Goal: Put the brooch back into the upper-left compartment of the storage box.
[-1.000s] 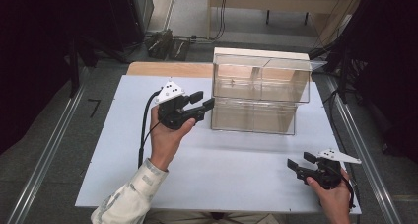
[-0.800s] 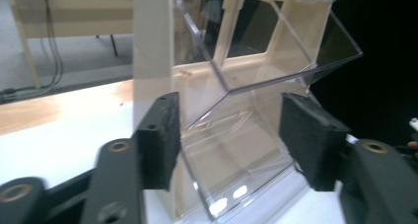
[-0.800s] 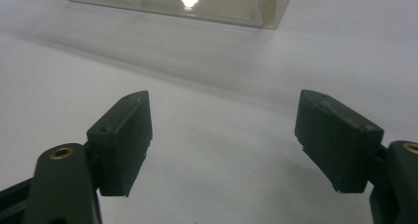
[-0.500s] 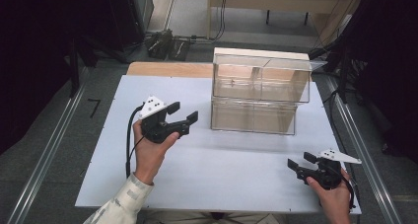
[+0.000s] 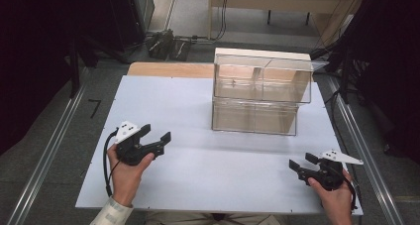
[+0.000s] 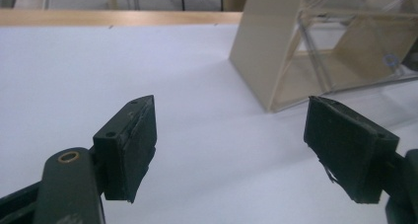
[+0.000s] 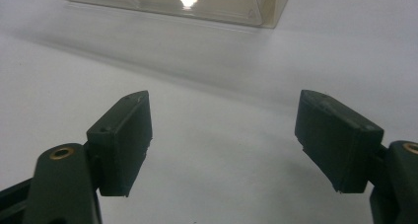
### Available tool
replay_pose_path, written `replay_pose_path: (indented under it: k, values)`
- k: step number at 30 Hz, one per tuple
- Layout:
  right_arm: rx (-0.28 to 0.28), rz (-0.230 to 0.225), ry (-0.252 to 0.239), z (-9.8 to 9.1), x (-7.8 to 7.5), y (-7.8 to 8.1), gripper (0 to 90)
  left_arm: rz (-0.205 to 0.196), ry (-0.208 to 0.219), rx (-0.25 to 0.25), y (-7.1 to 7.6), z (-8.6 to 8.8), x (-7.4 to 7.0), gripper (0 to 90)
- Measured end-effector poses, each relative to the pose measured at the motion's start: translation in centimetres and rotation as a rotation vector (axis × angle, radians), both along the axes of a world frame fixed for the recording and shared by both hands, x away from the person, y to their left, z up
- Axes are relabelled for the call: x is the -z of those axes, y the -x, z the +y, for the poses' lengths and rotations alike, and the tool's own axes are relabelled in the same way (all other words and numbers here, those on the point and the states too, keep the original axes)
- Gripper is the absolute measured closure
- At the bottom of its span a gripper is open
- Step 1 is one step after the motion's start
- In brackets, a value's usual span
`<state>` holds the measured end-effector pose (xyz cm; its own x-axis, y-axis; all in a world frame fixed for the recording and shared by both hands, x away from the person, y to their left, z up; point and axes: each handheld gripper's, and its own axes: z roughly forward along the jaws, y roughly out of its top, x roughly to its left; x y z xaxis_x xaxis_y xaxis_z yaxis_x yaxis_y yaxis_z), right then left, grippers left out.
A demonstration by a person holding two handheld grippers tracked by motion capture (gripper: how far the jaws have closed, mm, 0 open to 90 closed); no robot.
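A clear plastic two-tier drawer box (image 5: 260, 91) stands on the white table (image 5: 198, 111), toward the back right. My left gripper (image 5: 156, 135) hovers low over the table's left front, well to the left of the box, held in a hand. Its jaws have just been opening and stand wide with nothing between them (image 6: 229, 150); the box (image 6: 315, 51) is ahead at the upper right in the left gripper view. My right gripper (image 5: 301, 161) rests near the front right corner, open and empty (image 7: 224, 145), with the box's lower edge (image 7: 197, 2) far ahead.
A strip of wooden tabletop (image 5: 168, 69) shows behind the white board. Metal rails (image 5: 54, 145) run along both sides of the table. Dark curtains and cables lie beyond the far edge.
My left gripper has drawn back from beside the box toward the front left and come lower, and its jaws have spread wider. The right gripper has kept still.
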<state>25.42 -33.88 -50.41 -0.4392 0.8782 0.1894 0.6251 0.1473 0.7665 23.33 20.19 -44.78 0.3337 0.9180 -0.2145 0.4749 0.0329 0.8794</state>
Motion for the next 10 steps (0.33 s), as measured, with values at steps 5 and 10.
replay_pose_path:
  k: [5, 10]
  values:
    - [-0.001, -0.001, 0.005, 0.1, 0.0, 0.0, 20.8, 0.029, -0.020, -0.068, 1.3, 2.5, 1.2, 21.1]
    - [0.003, -0.002, 0.008, 0.1, 0.0, 0.0, 20.5, 0.046, -0.052, -0.146, 2.4, 4.9, 2.5, 20.5]
